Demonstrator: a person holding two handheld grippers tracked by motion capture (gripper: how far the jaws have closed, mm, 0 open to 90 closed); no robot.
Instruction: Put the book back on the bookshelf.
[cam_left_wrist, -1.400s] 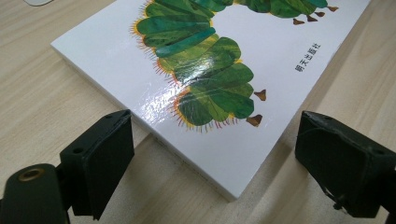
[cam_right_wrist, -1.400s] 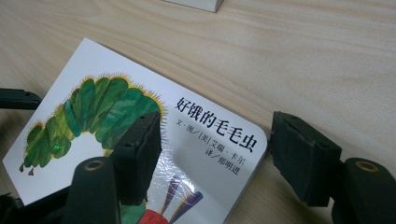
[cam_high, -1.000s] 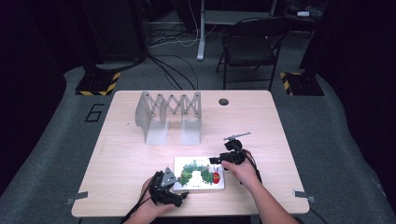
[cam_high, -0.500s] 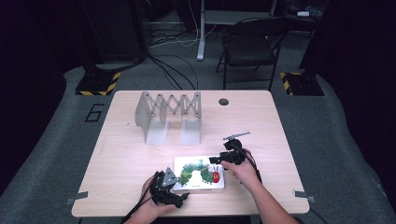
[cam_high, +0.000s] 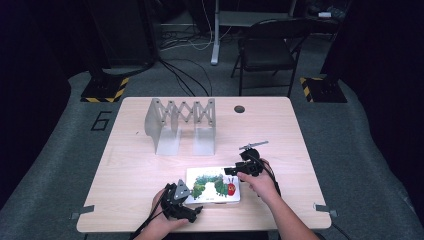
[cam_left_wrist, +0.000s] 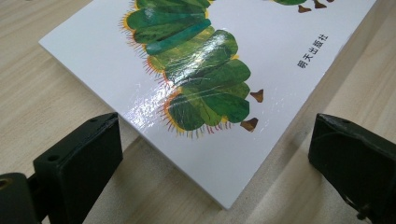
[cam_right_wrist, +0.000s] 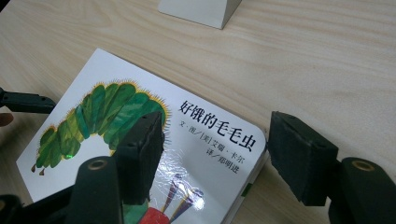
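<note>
Hand-held gripper (cam_right_wrist: 215, 158) straddles book (cam_right_wrist: 140, 140) corner (lying flat).

White caterpillar picture book (cam_high: 213, 184) flat, table's near edge.

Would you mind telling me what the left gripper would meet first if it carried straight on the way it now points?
Most likely the near corner of the caterpillar picture book, which lies flat on the table just ahead of the left gripper, between its open jaws. How near they are is hard to judge.
</note>
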